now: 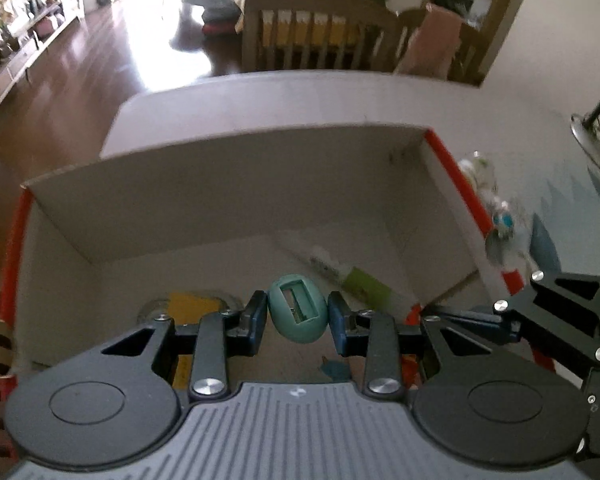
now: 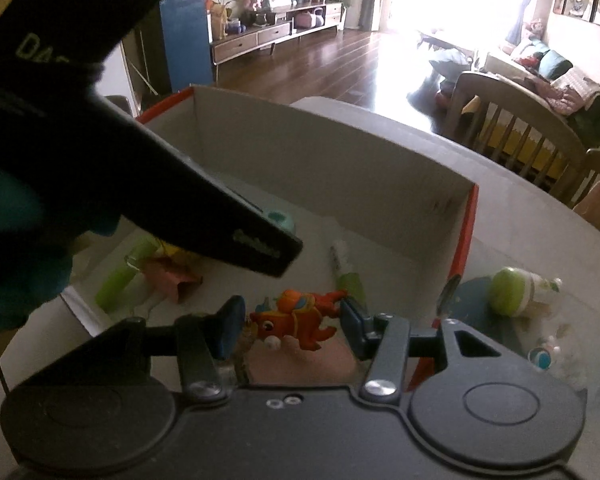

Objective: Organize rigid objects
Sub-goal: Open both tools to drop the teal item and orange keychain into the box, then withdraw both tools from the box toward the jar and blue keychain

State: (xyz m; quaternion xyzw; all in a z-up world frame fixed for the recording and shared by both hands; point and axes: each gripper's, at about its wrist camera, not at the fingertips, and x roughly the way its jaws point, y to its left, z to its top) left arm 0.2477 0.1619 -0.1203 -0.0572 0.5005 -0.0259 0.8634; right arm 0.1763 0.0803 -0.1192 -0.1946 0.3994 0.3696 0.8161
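The left tongs (image 1: pixel 298 318) are clamped on a teal egg-shaped sharpener (image 1: pixel 298 310), one pad against each of its sides, and hold it above the floor of the open cardboard box (image 1: pixel 228 184), toward the box's near side. The right tongs (image 2: pixel 292 322) grip an orange toy fish (image 2: pixel 296 320) between their pads, also over the box, close to its near right corner. On the box floor beyond the fish lies a green-capped tube (image 2: pixel 346 272); toward the box's left side lie a pale green stick (image 2: pixel 118 280) and pink folded paper (image 2: pixel 172 278). Outside the box's right wall, on the desk (image 2: pixel 520 216), a green-lidded jar (image 2: pixel 518 290) lies on its side.
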